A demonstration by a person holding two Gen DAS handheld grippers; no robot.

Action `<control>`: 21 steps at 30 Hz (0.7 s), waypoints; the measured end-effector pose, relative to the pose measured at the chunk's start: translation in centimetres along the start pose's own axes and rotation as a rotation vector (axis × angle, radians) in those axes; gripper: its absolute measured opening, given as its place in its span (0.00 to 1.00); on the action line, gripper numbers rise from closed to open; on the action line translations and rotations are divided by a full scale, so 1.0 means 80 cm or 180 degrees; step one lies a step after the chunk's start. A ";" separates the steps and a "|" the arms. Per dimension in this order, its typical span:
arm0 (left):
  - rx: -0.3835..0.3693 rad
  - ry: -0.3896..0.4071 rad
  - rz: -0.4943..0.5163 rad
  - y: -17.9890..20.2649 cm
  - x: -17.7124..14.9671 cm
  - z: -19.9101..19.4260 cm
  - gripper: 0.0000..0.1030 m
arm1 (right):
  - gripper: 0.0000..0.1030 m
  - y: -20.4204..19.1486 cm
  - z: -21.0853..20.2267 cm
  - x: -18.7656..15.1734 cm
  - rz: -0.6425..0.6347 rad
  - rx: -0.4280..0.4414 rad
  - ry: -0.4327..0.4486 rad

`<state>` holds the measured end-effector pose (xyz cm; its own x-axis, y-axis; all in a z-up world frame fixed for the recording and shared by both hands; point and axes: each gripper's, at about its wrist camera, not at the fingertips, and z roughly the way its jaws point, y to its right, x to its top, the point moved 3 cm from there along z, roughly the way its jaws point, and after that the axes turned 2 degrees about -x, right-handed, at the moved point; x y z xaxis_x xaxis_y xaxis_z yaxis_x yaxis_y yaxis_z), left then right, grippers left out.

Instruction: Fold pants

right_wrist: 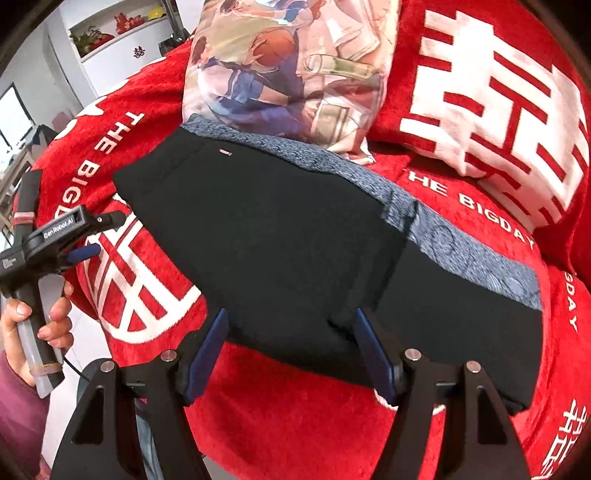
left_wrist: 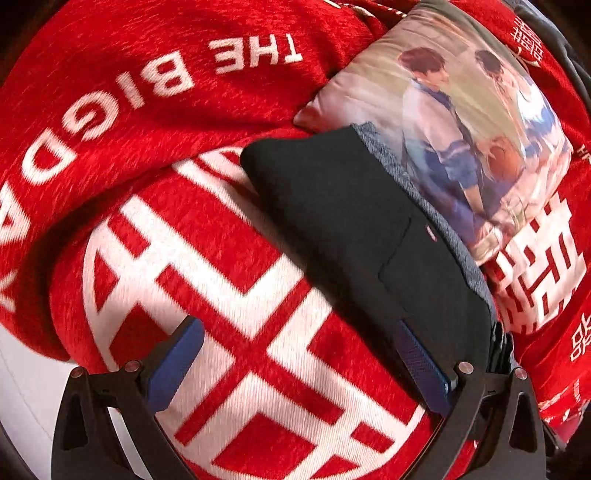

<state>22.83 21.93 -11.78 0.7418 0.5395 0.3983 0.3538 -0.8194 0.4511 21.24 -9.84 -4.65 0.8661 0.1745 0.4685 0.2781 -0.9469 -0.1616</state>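
The black pants (right_wrist: 280, 236) were seen lying folded into a compact stack on a red blanket (right_wrist: 303, 417) printed with large white characters and the words "THE BIGDAY". A grey-blue patterned waistband (right_wrist: 436, 229) ran along the far edge of the stack, and a small pale tag (right_wrist: 224, 151) was visible on the black cloth near that band. In the left wrist view the same pants (left_wrist: 354, 229) were seen at the right of centre, their far edge resting against a printed pillow (left_wrist: 461, 122).

That printed pillow (right_wrist: 280, 70), showing figures with a basketball, was propped just behind the waistband, touching it. To its right a red cushion (right_wrist: 491, 107) with a big white character was leaned.

The right gripper (right_wrist: 291, 354) was held released, its blue fingers (right_wrist: 208, 354) spread wide at the near edge of the pants; whether the pads touched the cloth could not be told. The left gripper (left_wrist: 299, 365) was likewise spread apart above the blanket, its right finger (left_wrist: 421, 365) beside the near corner of the pants, nothing grasped between the two. In the right wrist view the left gripper (right_wrist: 96, 236) was seen at the far left, apart from the pants, held by a hand (right_wrist: 40, 325) around its handle. A white shelf (right_wrist: 122, 29) with red ornaments was seen in the far background.
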 end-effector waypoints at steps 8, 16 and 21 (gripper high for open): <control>-0.0422 -0.0055 -0.0220 0.010 0.044 0.029 1.00 | 0.72 0.001 0.039 -0.007 0.0182 0.0150 -0.0195; -0.0632 -0.0058 -0.0301 0.017 0.059 0.047 1.00 | 0.75 -0.002 0.041 -0.008 0.0113 0.0179 -0.0174; -0.0474 0.0008 -0.0179 0.027 0.061 0.055 1.00 | 0.76 0.000 0.042 -0.010 0.0136 0.0216 -0.0169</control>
<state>29.73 21.96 -12.35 0.7218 0.5843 0.3710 0.3062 -0.7502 0.5860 21.94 -9.05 -7.93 0.8981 0.1501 0.4134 0.2664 -0.9335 -0.2398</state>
